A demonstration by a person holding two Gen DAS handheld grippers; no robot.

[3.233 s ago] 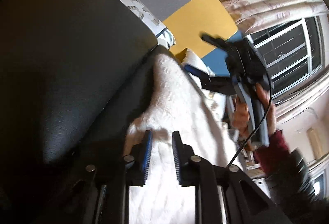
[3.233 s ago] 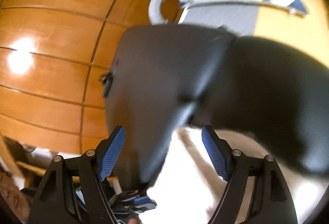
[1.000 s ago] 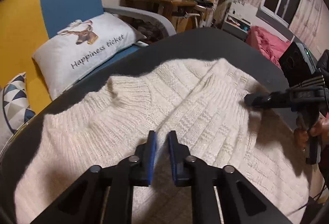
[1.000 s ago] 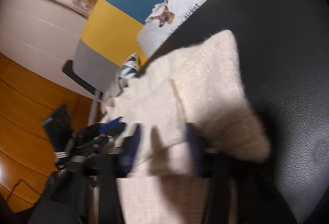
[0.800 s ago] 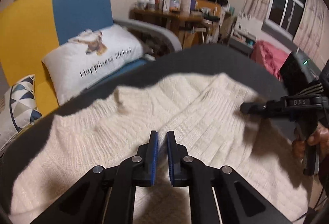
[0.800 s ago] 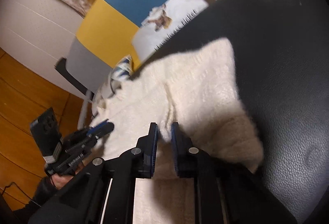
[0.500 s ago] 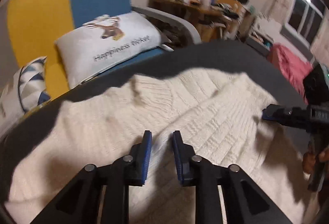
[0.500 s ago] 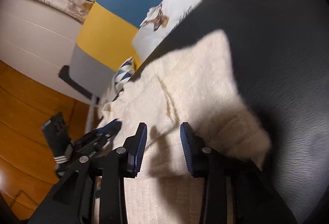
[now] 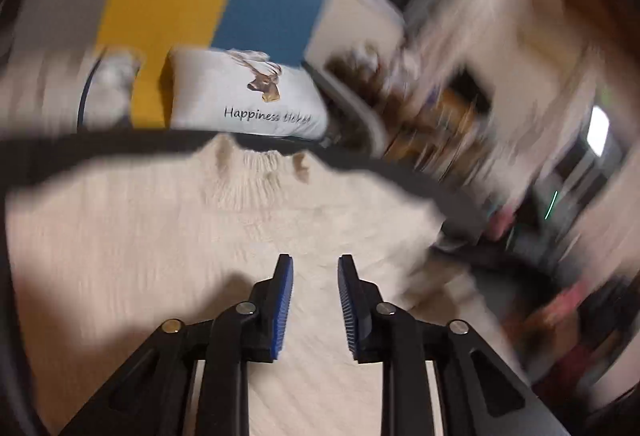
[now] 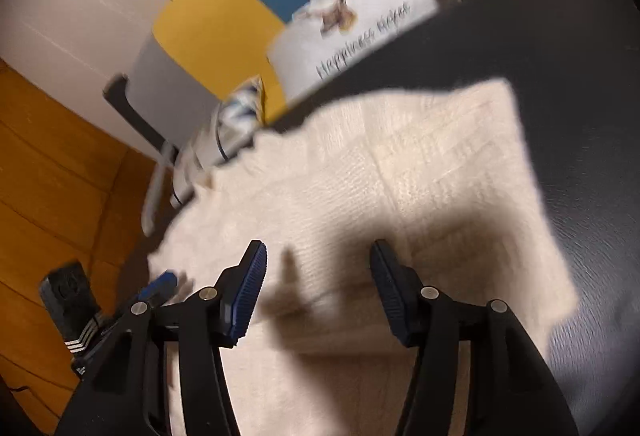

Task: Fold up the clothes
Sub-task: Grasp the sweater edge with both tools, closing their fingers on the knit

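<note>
two claws are hovering released over the cream sweater [image 9: 168, 236], which is lying spread flat on the dark counter [image 10: 580, 84] with its collar toward the deer pillow [image 9: 248, 96]. the left claw [image 9: 314, 300] and right claw [image 10: 318, 288] have both just been opening their jaws, with nothing gripped between the blue pads. the left view is blurring heavily.

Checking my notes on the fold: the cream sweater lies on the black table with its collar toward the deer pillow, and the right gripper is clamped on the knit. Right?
Not quite. In the right wrist view the right gripper has just been opening and holds nothing; the cream sweater lies free below it. It does lie on the black table, collar toward the deer pillow.
</note>
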